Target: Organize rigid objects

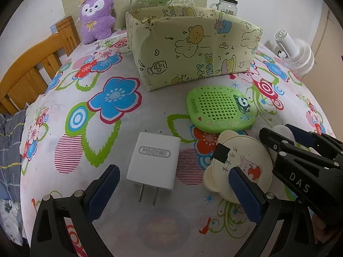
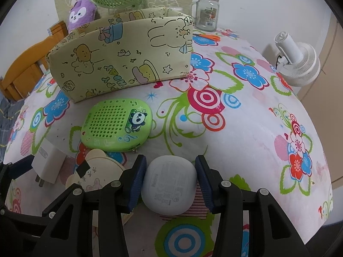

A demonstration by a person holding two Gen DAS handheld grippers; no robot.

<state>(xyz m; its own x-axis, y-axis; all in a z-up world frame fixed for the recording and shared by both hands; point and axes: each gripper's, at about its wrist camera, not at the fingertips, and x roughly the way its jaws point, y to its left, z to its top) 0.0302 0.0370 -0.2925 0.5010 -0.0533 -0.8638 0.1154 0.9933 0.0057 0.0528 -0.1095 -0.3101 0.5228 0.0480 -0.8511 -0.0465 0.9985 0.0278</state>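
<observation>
- My right hand-held gripper is clenched on a white earbud case; both blue pads press on its sides, and its printed underside faces my camera.
- The case is low over the flowered cloth of the bench, just in front of the green panda pouch.
- My left hand-held gripper is released, its jaws wide apart, and holds nothing.
- The white charger lies flat on the cloth between these jaws, its prongs toward my camera; I see no pad touching it.
- A round cream bear-shaped disc lies beside the charger, just in front of the pouch.
- The storage box with cartoon wrapping stands behind the pouch, open on top; I cannot see what is inside.
</observation>
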